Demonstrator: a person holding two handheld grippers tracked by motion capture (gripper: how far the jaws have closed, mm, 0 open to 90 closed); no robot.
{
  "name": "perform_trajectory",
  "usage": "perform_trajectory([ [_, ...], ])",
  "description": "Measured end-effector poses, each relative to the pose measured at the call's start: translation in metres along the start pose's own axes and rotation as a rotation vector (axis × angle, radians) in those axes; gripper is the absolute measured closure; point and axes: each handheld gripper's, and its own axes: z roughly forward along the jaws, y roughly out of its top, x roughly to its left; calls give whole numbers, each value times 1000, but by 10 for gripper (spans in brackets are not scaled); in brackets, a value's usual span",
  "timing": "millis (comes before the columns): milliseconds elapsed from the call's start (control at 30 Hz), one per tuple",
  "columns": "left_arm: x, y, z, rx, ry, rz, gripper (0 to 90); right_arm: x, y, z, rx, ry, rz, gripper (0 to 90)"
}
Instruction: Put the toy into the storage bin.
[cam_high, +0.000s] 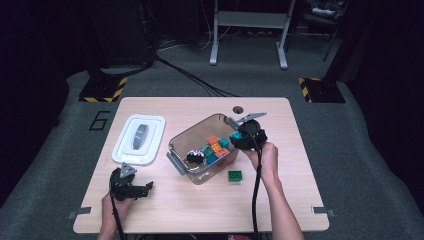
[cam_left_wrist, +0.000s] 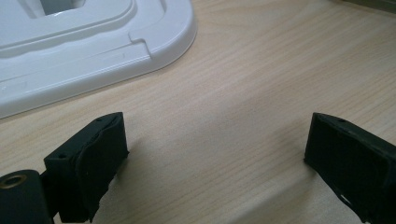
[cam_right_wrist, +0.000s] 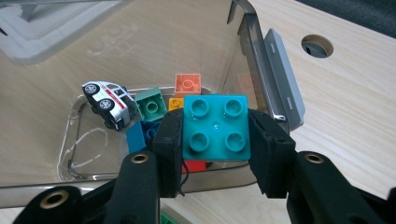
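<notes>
Right gripper view: teal brick (cam_right_wrist: 215, 128) clamped flank-to-flank by right tool (cam_right_wrist: 215, 140) over clear bin (cam_right_wrist: 261, 51) | judged light, rigid, slick plastic; side grip best | left tool (cam_left_wrist: 215, 154) agape, empty, above worktop (cam_left_wrist: 261, 79).

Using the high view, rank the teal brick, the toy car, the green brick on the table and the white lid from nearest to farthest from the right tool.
1. Teal brick: held in the right tool.
2. Toy car: inside the bin, left.
3. Green brick: on the table; too close to call against the car.
4. White lid: far left.

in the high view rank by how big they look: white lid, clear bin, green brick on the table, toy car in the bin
1. clear bin
2. white lid, a bit smaller than the bin
3. and 4. toy car and green brick look alike, so I won't rank them
</notes>
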Motion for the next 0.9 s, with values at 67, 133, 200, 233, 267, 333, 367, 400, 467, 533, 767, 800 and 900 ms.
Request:
perform_trajectory([
  [67,0,0,0,0,2,0,55,-1,-1,0,5,-1,-2,586],
  [133,0,0,0,1,1,0,55,0,-1,0,4,-2,-2,585],
  [200,0,0,0,0,2,0,55,1,-1,0,8,-4,-7,584],
  [233,0,0,0,0,2,0,55,1,-1,0,10,-5,-15,581],
  [267,0,0,0,0,2,0,56,2,-1,0,13,-4,-10,578],
  [333,0,0,0,0,2,0,55,3,-1,-1,21,-16,-22,551],
  [367,0,0,0,0,2,0,55,4,-1,-1,19,-17,-22,525],
  [400,0,0,0,0,2,0,55,4,-2,-2,24,-14,-8,503],
  [467,0,0,0,0,2,1,55,4,-3,-3,19,-26,-6,463],
  [533,0,0,0,0,2,0,56,3,-5,-6,11,-26,8,402],
  [767,0,0,0,-1,3,1,56,0,-15,-20,-29,-29,39,236],
  [800,0,0,0,-1,3,0,56,0,-17,-22,-32,-30,36,219],
  [900,0,0,0,-1,3,2,55,1,-24,-26,-38,-29,43,166],
])
